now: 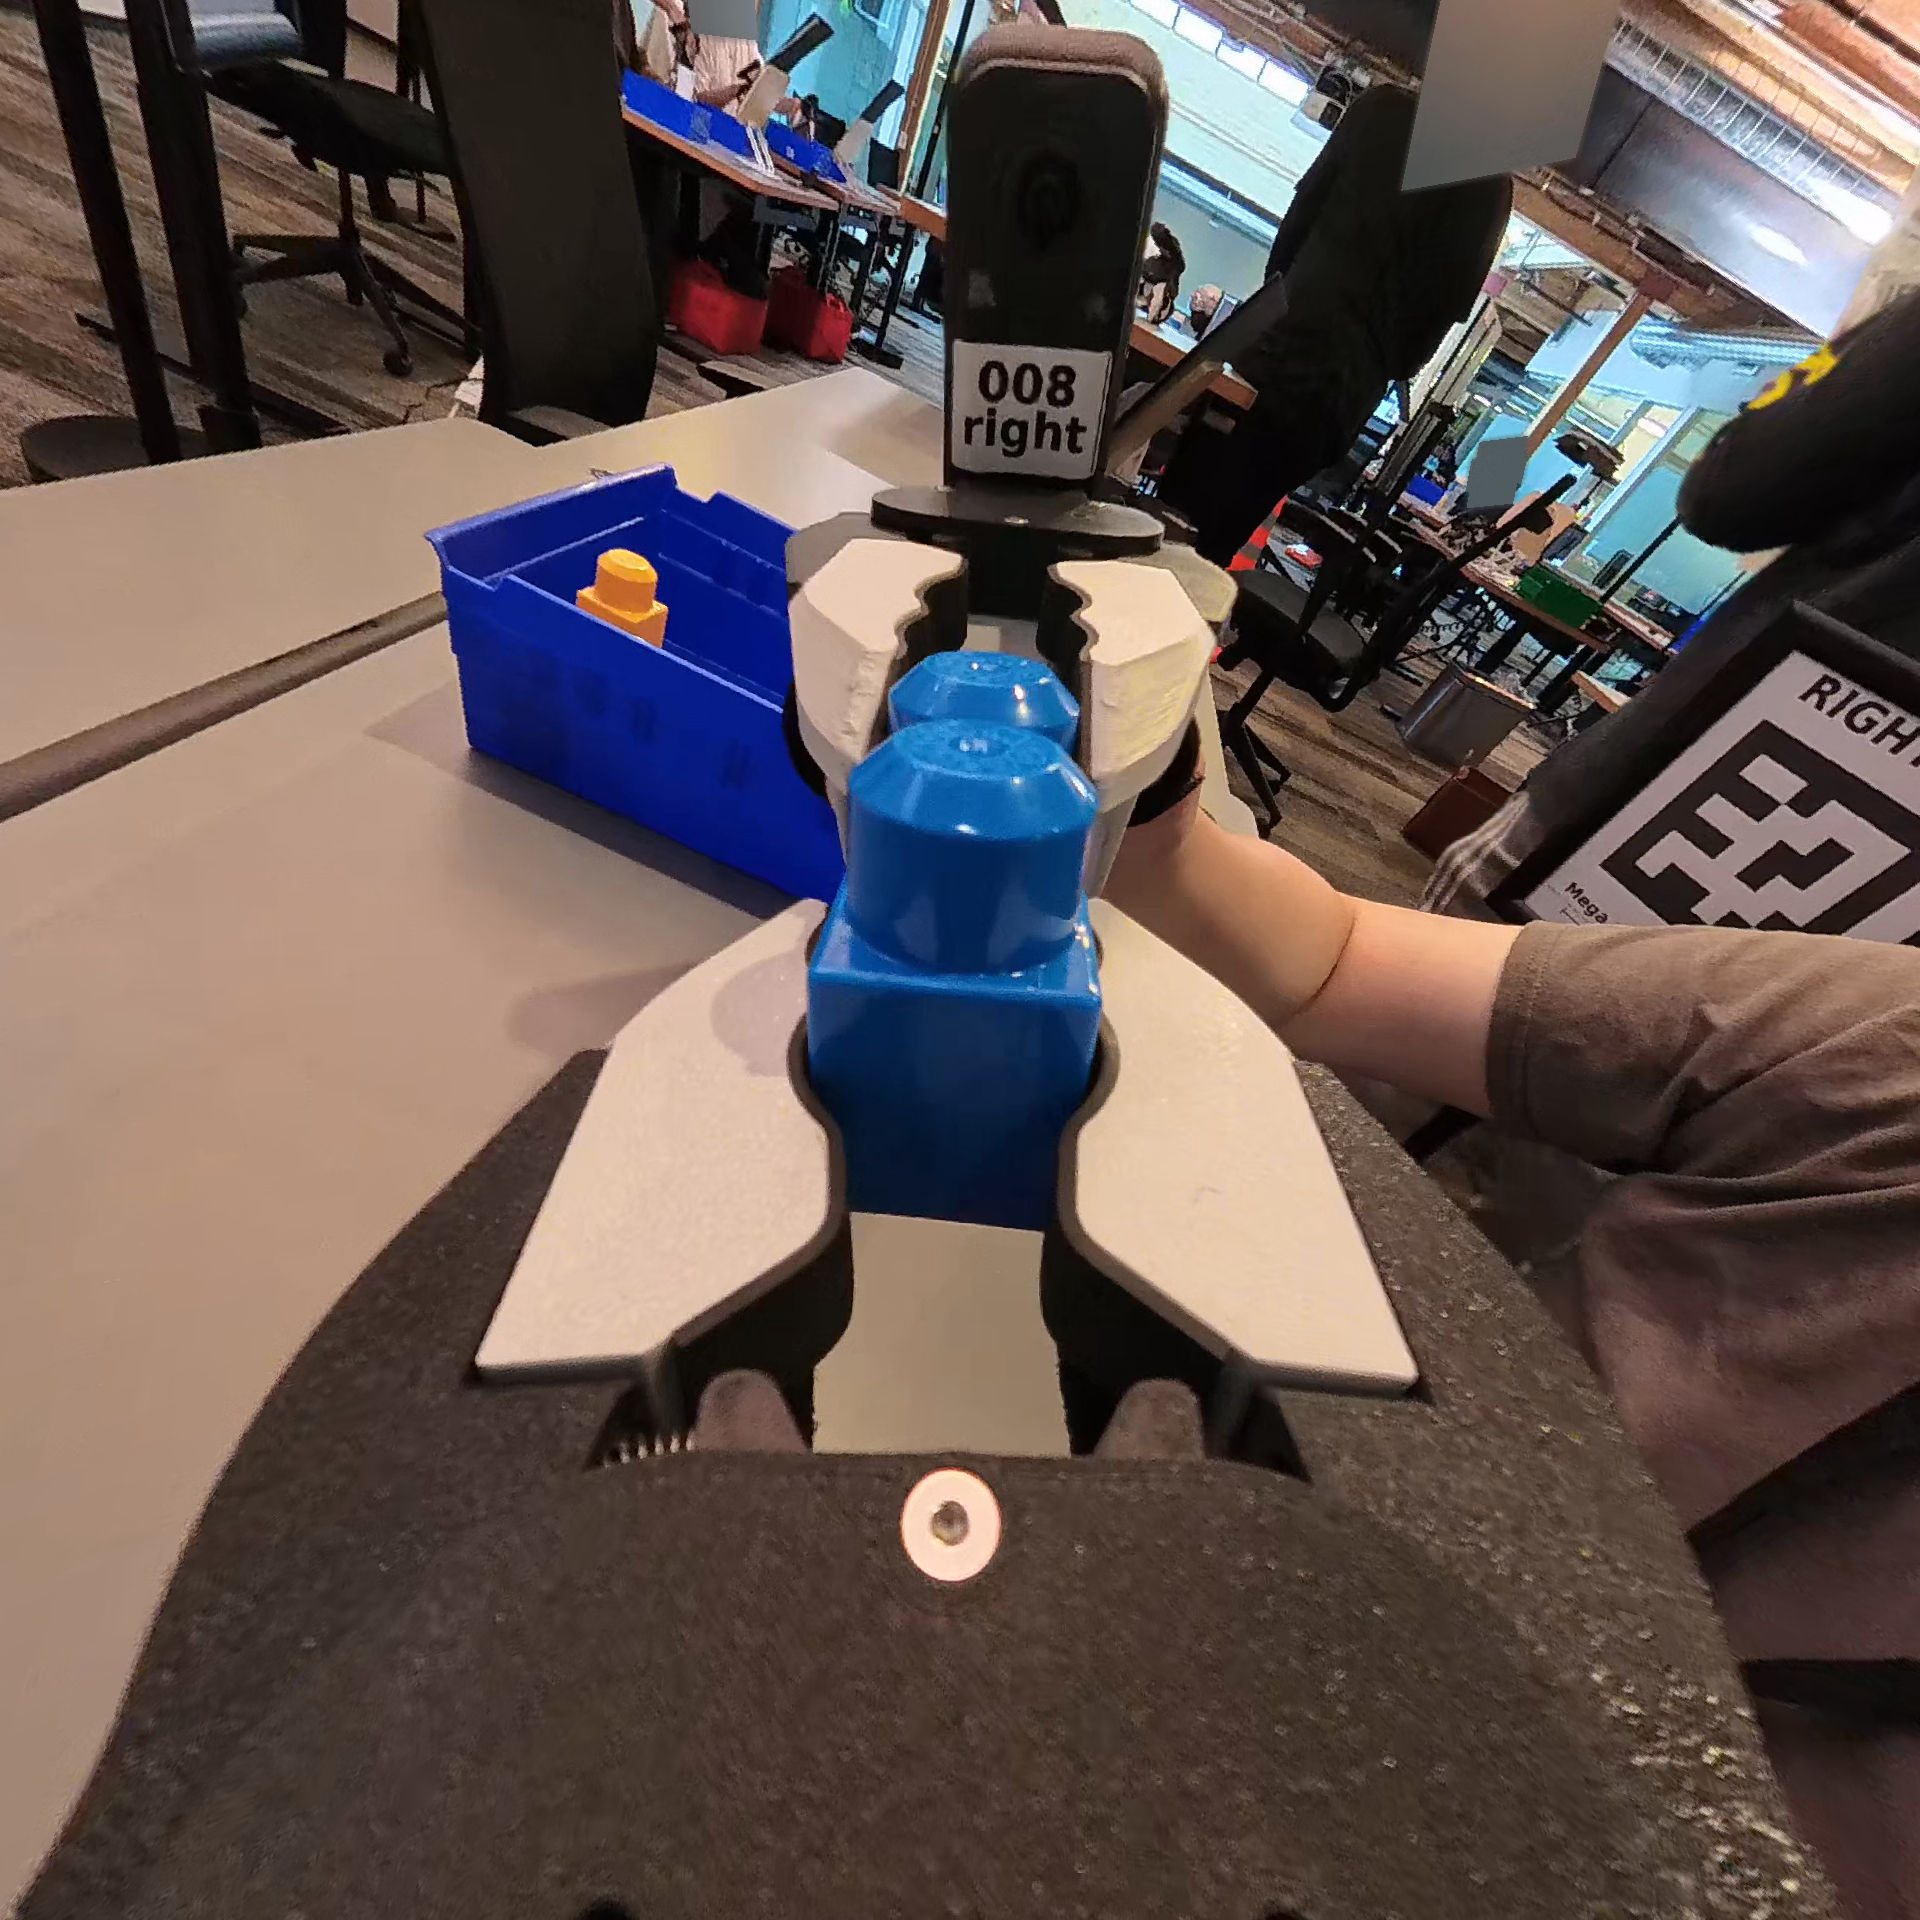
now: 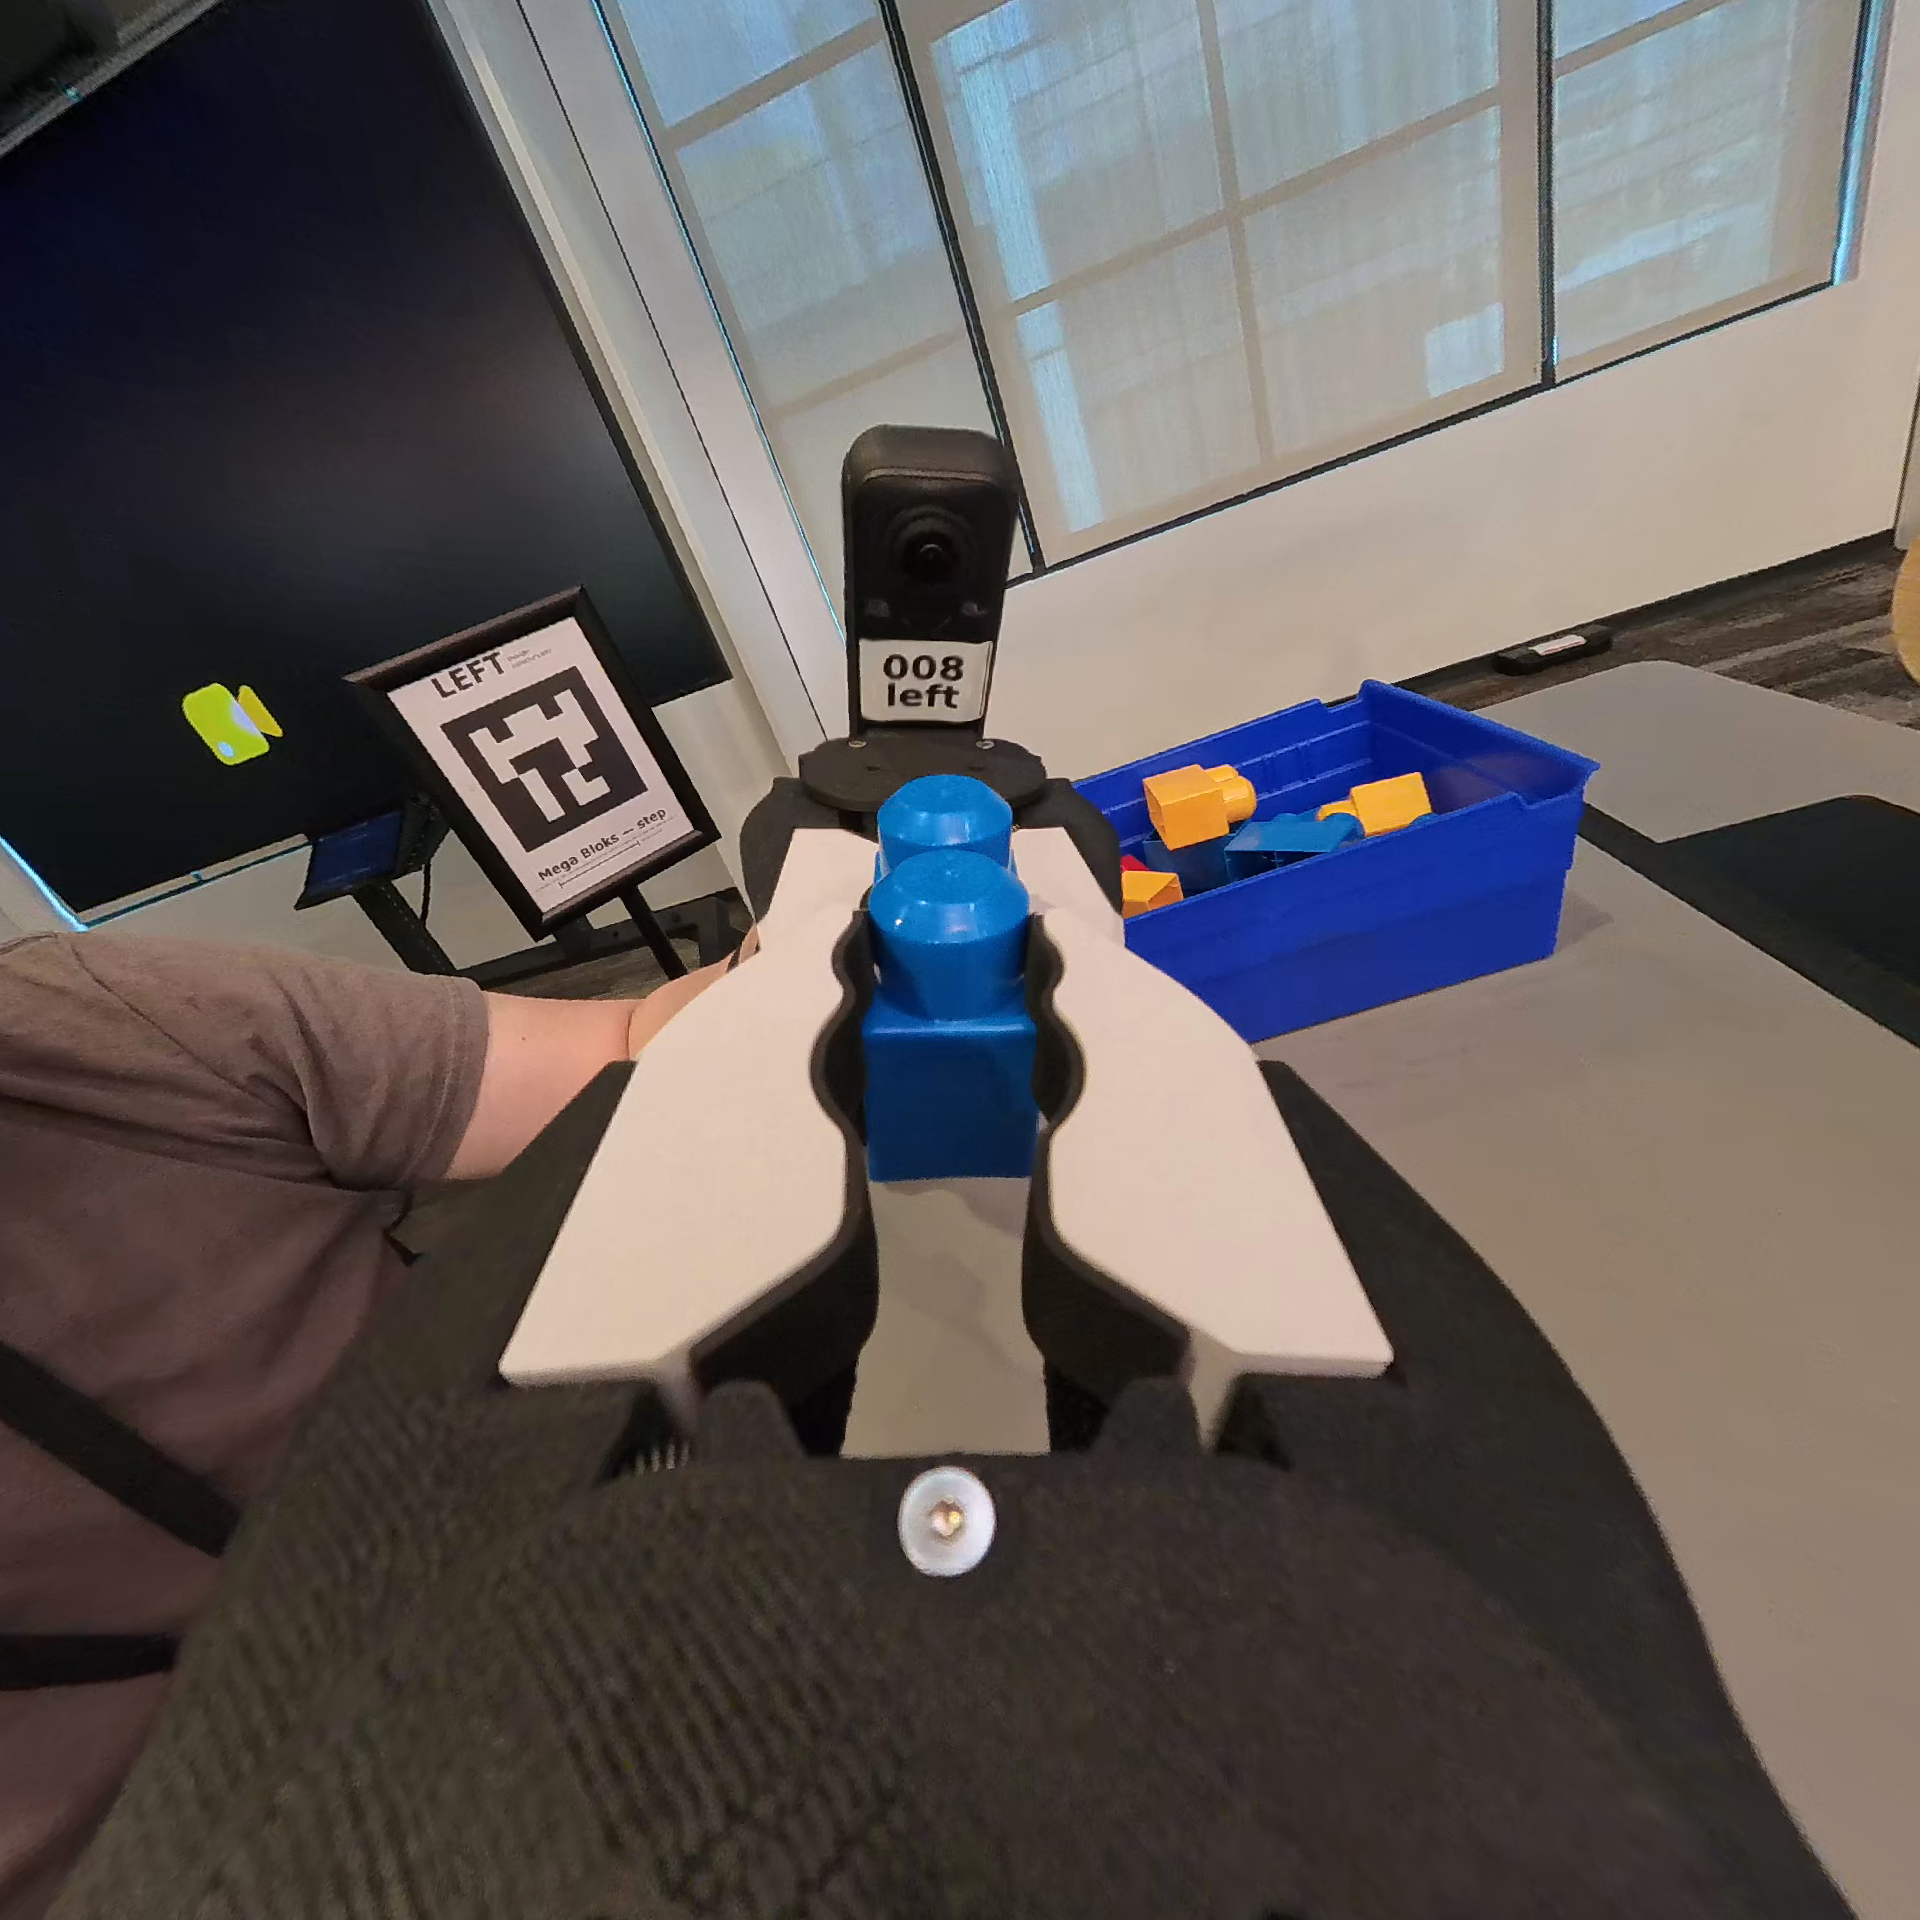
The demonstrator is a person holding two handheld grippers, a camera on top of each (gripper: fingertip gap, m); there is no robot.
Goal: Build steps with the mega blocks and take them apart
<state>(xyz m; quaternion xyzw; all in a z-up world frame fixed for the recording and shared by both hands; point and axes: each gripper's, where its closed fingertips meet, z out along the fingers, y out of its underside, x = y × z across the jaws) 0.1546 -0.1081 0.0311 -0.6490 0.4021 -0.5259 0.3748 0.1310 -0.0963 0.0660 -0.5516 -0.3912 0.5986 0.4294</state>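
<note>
Both grippers — left gripper [image 1: 951, 1049] and right gripper [image 2: 948, 1023] — clamp opposite ends of one two-stud blue block [image 1: 961, 971].

Table [image 1: 208, 935]: grey, smooth, with a dark seam running across its left part.
On table: blue bin [image 2: 1382, 914], holding yellow and blue blocks [image 2: 1195, 800] in a loose heap.

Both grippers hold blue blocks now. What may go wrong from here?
The left gripper and right gripper each clamp one end of the blue blocks above the table. If one pulls at an angle, a block may slip out, fall, and miss the blue bin.
</note>
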